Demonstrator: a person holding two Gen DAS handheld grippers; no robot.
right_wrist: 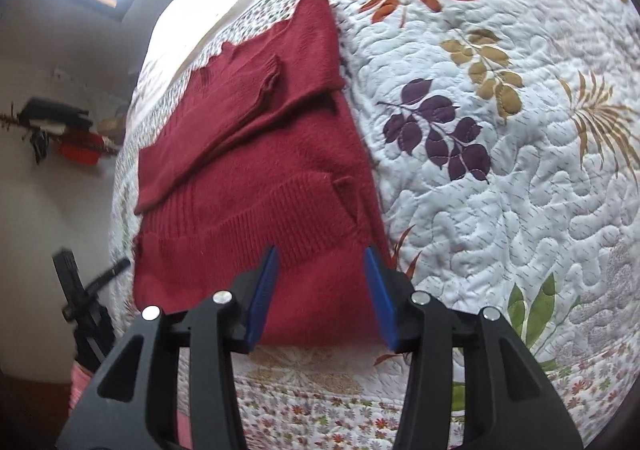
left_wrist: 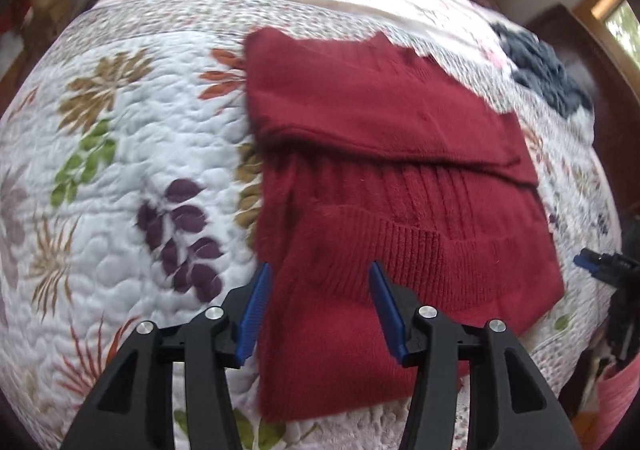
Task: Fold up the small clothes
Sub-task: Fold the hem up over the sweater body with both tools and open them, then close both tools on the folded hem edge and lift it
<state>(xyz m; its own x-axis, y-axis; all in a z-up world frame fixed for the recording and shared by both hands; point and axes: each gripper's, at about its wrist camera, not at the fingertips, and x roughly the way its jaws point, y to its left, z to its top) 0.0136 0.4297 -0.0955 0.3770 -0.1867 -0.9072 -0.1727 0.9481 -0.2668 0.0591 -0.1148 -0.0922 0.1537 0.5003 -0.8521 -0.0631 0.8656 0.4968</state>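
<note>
Fuzzy, rib-hemmed red knit sweater lies folded, rectangular, on the quilted floral bedspread; left gripper and right gripper above its near edge, jaws spread wide, empty.

The sweater lies flat on the quilt, which covers the bed. One sleeve is folded across the sweater's body, on top of it. In the left wrist view, the left gripper hangs over the sweater's near left edge, jaws apart, with the quilt to its left. A bunched garment lies on the quilt beyond the sweater, far right. In the right wrist view, the right gripper hangs over the sweater's near edge, jaws apart.
</note>
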